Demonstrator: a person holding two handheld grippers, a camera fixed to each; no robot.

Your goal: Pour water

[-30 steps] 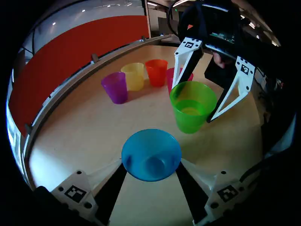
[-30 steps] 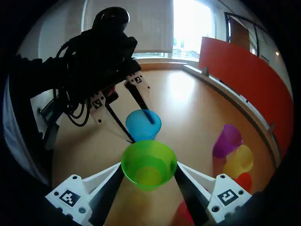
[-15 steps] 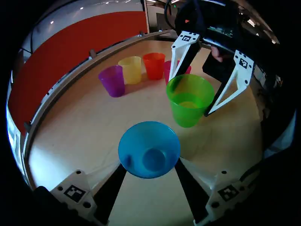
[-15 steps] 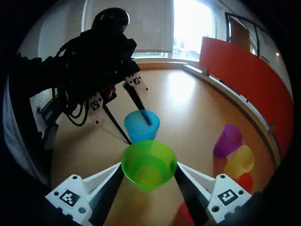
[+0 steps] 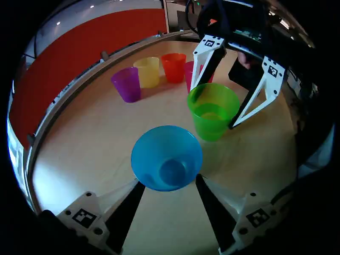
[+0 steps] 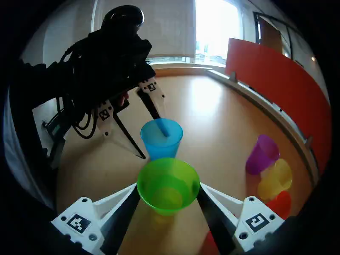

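L gripper (image 5: 168, 182) fingers clamp blue cup (image 5: 166, 155): upright, looks empty, ready to receive. R gripper (image 6: 168, 192) fingers grip green cup (image 6: 168, 176) w/ water (image 6: 166, 196), level, just beside it so the pour's short. Spare cups (image 5: 146, 78) well apart on table (image 5: 85, 144).

Light wooden tabletop (image 5: 85, 140), smooth and glossy, carrying a bright patch of reflected daylight (image 6: 204, 95) toward its window end. A raised grey rail (image 5: 72, 95) follows one long edge, with small brackets (image 5: 103, 55) set on it at intervals. Directly behind the rail stands a red partition panel (image 5: 76, 51) (in the right gripper view it lies along the right side). Beyond the table's end is a window (image 6: 214, 29), overexposed to white, beside a lowered pale blind (image 6: 170, 29). Small ceiling lights (image 5: 91, 7) glint above the panel.
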